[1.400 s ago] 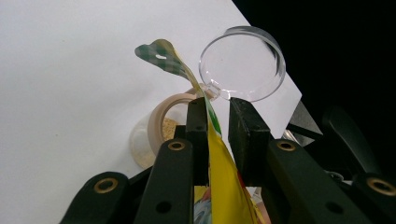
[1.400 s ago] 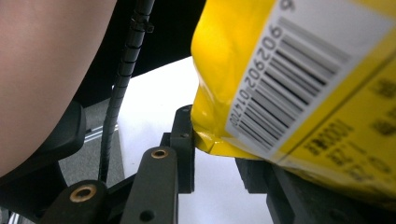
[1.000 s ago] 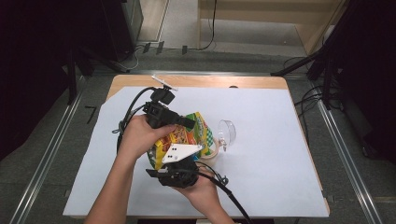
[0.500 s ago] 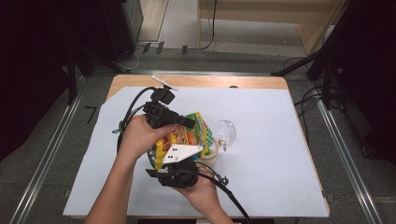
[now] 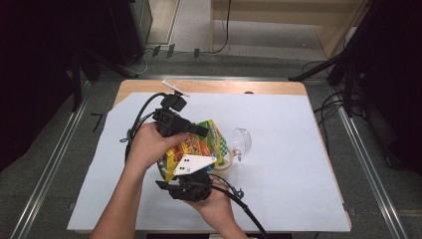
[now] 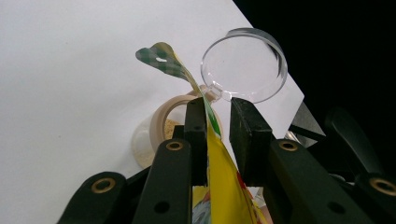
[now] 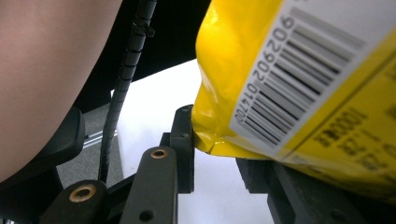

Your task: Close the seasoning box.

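Nothing has moved since the earlier frames: left gripper [image 5: 196, 130] pinches the yellow snack bag [image 5: 191, 149] near its top and right gripper [image 5: 191, 174] clamps its bottom corner, tilting it over the tape roll [image 5: 224, 162] to pour.

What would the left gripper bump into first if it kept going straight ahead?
Probably the tan bowl just past the left gripper, which has the yellow bag between its jaws. The clear lid lies a bit farther on. Depth is hard to judge here.
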Available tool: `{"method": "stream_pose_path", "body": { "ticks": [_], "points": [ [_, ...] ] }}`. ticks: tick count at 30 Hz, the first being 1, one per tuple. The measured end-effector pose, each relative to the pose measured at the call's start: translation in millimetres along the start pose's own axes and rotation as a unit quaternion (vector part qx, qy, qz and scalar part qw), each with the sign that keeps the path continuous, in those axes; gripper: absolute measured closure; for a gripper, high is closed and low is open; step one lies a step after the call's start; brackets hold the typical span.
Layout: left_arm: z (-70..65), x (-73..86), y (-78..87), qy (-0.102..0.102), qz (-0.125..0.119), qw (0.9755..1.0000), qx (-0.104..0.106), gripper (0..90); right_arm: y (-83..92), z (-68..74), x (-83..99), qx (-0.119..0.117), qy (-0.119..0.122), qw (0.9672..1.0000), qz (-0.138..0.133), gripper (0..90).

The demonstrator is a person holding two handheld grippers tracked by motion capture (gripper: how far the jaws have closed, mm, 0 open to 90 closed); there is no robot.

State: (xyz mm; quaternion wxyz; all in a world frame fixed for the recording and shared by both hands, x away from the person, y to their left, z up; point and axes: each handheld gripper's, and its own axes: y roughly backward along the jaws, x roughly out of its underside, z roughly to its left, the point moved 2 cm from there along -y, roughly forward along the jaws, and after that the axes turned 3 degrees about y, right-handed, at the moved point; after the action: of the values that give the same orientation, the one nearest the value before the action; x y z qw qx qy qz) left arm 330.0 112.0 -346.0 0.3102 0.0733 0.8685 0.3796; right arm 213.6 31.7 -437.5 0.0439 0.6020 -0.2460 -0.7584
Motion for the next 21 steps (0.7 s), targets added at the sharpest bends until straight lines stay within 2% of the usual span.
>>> {"method": "stream_pose_path", "body": {
  "ticks": [3,14,21],
  "points": [
    [-0.8,0.0,-0.3,-0.001,-0.001,1.0,-0.001,77.4,0.2,-0.1,0.5,0.002,0.004,1.0,0.001,71.7],
    [0.7,0.0,-0.5,0.0,0.0,1.0,-0.001,77.4,-0.5,0.1,1.0,0.002,-0.007,1.0,-0.003,71.7],
    [0.0,0.0,-0.5,0.0,-0.001,1.0,0.0,77.5,-0.4,1.5,1.1,0.01,-0.001,0.9999,-0.001,71.7]
  ]
}}
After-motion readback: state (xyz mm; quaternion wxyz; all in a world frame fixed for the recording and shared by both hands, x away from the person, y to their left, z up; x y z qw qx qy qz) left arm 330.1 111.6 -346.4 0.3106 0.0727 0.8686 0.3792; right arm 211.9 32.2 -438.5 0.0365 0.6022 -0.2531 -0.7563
